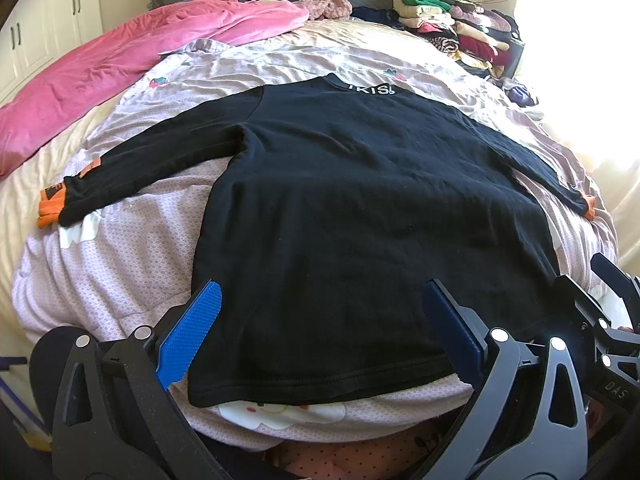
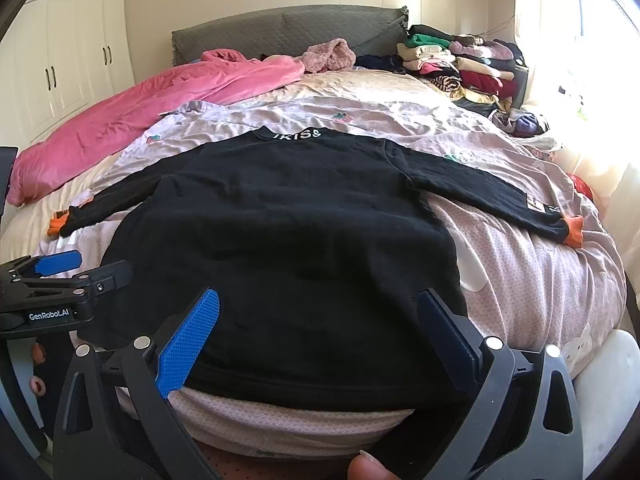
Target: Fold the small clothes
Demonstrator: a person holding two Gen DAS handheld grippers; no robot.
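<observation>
A small black long-sleeved shirt (image 1: 360,200) with orange cuffs lies flat on the bed, collar away from me, both sleeves spread out. It also shows in the right wrist view (image 2: 280,232). My left gripper (image 1: 320,300) is open and empty, hovering over the shirt's lower left part near the hem. My right gripper (image 2: 318,308) is open and empty over the lower right part near the hem. The left gripper shows at the left edge of the right wrist view (image 2: 60,268), the right gripper at the right edge of the left wrist view (image 1: 608,292).
The shirt rests on a pale pink quilt (image 1: 132,256). A bright pink blanket (image 1: 120,60) lies at the back left. A pile of folded clothes (image 1: 452,28) sits at the back right by the grey headboard (image 2: 288,28). White cupboards (image 2: 60,60) stand on the left.
</observation>
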